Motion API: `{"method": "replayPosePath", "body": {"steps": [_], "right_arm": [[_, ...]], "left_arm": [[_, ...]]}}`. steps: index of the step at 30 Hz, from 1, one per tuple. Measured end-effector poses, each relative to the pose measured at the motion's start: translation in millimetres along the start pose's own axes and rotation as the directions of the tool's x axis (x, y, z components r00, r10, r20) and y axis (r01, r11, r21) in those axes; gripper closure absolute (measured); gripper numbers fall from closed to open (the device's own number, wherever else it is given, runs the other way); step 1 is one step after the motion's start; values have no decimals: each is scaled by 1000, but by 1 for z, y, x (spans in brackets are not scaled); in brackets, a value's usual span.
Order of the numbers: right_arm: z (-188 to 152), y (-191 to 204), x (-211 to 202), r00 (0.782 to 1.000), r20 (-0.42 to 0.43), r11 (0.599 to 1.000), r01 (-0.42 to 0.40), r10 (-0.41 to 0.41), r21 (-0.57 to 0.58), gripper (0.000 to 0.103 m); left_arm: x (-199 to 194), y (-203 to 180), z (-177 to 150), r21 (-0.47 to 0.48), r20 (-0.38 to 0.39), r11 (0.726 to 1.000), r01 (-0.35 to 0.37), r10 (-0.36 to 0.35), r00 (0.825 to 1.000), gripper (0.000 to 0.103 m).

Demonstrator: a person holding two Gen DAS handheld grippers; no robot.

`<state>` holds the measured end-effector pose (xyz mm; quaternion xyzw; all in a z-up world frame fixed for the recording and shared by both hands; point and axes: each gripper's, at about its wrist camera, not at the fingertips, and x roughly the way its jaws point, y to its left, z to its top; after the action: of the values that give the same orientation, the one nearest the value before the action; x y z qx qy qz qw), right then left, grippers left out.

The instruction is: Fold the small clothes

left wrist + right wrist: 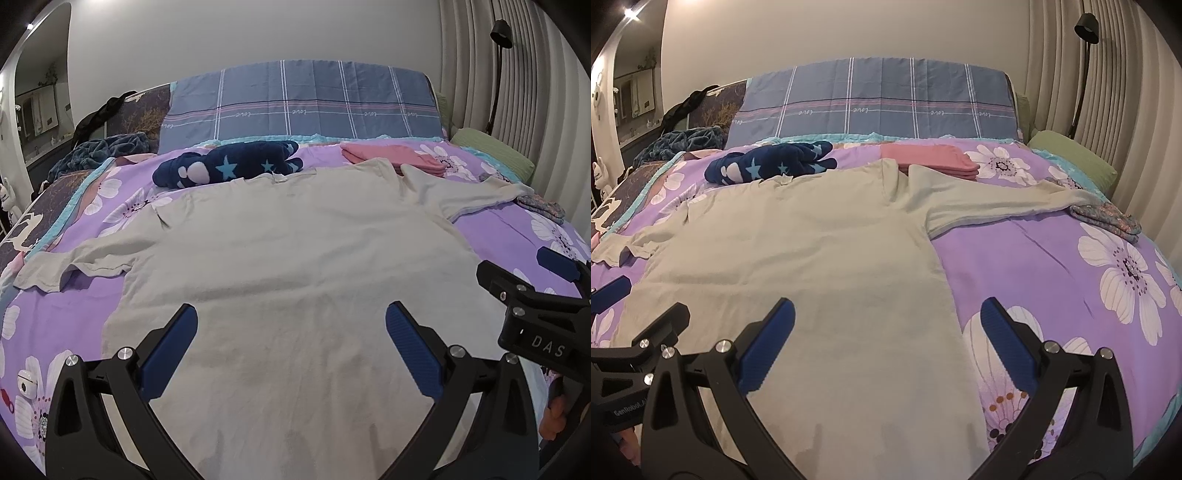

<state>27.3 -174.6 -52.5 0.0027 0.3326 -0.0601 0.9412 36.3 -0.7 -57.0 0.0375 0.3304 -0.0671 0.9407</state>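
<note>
Right now you have the shirt (pixel 280 236) spread flat on the bed (pixel 1052 258), neck toward the pillows and both sleeves out to the sides, which is the layout you want before a first fold. Your left gripper (pixel 291 350) hangs over the lower middle of the shirt with its jaws wide apart and nothing between them. Your right gripper (pixel 888 347) is just as wide and empty, straddling the shirt's right edge, one finger over cloth, the other over the bedspread; that looks like a set-up for taking the side seam or hem.

Beyond the collar lie a navy star garment (pixel 229 166) and a pink folded stack (pixel 931 158), probably finished pieces parked out of the way. A small patterned cloth (pixel 1108 219) touches the right sleeve tip.

You cannot see the hem: it runs off the bottom of both views behind the fingers. Whether either gripper touches the fabric or hovers above it is not clear. The left sleeve end is rumpled, its cuff partly tucked under.
</note>
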Motion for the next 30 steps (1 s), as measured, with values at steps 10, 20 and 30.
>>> {"method": "replayPosePath", "body": {"steps": [10,20,30], "right_arm": [[4,-3,-4,1000,25,1000,0,0,8,2],[7,1,-6,999,42,1000,8,-8,-2,2],[13,5,0,999,31,1000,18,-17,-23,2]], "left_arm": [[-4,-2,2,10,10,1000,7,-7,1000,1],[-4,-2,2,3,8,1000,11,-11,1000,1],[1,12,1,-32,-4,999,24,-25,1000,1]]}}
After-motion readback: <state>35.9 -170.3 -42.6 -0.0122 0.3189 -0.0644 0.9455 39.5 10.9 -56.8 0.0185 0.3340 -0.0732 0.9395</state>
